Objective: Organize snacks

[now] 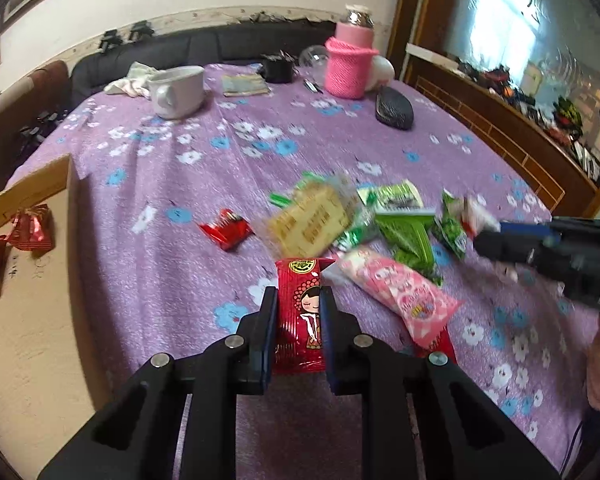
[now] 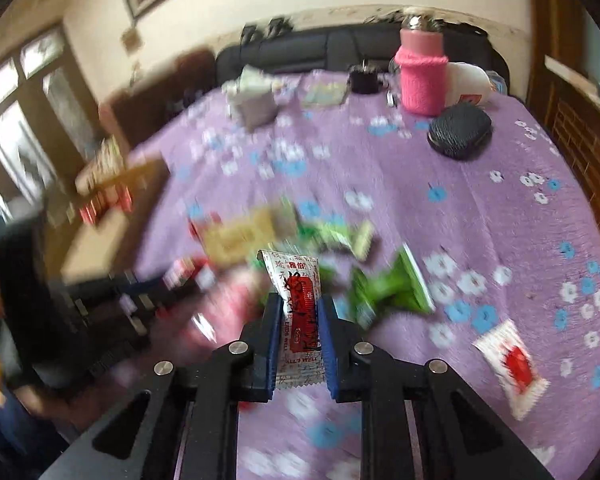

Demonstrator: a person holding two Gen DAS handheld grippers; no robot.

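Observation:
My left gripper (image 1: 299,294) is shut on a red snack packet with a cartoon girl (image 1: 301,312), held above the purple flowered tablecloth. My right gripper (image 2: 299,302) is shut on a white packet with red print (image 2: 300,308); it also shows in the left wrist view (image 1: 540,248) at the right. A pile of snacks lies mid-table: a yellow cracker pack (image 1: 310,222), green packets (image 1: 410,228), a pink packet (image 1: 400,292) and a small red packet (image 1: 226,229). Another white and red packet (image 2: 510,366) lies alone at the right.
A cardboard box (image 1: 28,280) at the left holds red packets (image 1: 30,228). At the table's far end stand a white mug (image 1: 178,90), a pink knitted bottle (image 1: 350,62) and a black case (image 1: 394,108). A wooden cabinet (image 1: 500,128) runs along the right.

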